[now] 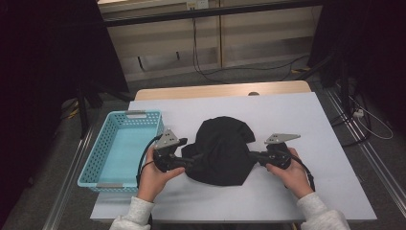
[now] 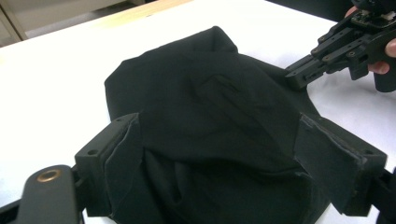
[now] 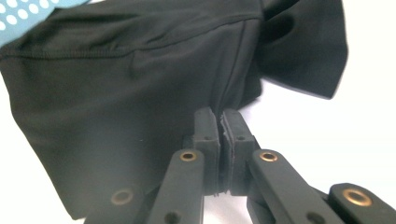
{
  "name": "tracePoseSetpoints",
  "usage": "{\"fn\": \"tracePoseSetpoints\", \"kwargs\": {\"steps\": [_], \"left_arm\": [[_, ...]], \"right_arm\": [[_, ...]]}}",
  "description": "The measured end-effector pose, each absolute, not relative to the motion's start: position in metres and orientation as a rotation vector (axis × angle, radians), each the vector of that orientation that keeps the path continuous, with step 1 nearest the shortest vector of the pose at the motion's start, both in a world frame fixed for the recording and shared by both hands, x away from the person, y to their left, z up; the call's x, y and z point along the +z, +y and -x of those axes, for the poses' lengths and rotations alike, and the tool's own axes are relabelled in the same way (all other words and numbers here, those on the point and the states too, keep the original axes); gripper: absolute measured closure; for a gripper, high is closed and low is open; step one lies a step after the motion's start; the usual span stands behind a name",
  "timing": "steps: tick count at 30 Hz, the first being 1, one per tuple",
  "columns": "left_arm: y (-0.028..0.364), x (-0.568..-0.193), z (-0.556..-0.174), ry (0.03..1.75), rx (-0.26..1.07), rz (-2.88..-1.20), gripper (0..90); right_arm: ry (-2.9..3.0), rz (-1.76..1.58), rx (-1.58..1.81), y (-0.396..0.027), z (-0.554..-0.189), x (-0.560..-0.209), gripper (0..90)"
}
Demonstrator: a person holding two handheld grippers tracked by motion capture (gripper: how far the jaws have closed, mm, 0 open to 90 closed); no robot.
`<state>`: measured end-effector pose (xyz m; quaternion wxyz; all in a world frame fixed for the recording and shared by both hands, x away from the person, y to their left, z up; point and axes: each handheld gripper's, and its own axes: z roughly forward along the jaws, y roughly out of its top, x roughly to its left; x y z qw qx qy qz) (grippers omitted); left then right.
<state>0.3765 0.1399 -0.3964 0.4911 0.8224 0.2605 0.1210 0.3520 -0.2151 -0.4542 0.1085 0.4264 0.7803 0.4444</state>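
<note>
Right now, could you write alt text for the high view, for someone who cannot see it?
A person's two hands each hold a black hand-held tool at either side of a crumpled black fabric garment on a white table. The left tool stands open around the cloth's left edge; the right tool is pinched shut on its right edge. A light blue perforated plastic basket sits to the left.

Setting: a lab or test room used for recording. Evidence: a table (image 1: 330, 143) with a white cover standing between dark curtains (image 1: 43, 72), loose cables (image 1: 249, 69) on the grey floor at the far side, and metal floor rails (image 1: 72, 167) left and right.
</note>
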Motion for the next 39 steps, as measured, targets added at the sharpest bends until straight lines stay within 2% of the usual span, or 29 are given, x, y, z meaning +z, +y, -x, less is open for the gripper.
{"fn": "tracePoseSetpoints", "kwargs": {"steps": [10, 19, 23, 31, 39], "left_arm": [[0.131, -0.404, -0.373, 0.604, 0.255, -2.021, 16.5], [0.118, -0.411, -0.363, 0.556, 0.214, -2.068, 19.7], [0.112, -0.414, -0.361, 0.535, 0.206, -2.090, 23.1], [0.105, -0.420, -0.353, 0.479, 0.170, -2.136, 37.2], [0.108, -0.437, -0.354, 0.498, 0.188, -2.202, 44.2]], "right_arm": [[2.236, -1.285, 1.310, -0.228, -0.350, -0.451, 87.6], [2.138, -1.385, 1.276, -0.261, -0.336, -0.450, 87.7], [2.097, -1.436, 1.266, -0.273, -0.334, -0.453, 87.6], [2.089, -1.418, 1.256, -0.274, -0.328, -0.449, 87.6], [2.093, -1.411, 1.250, -0.272, -0.330, -0.449, 87.6]]}}
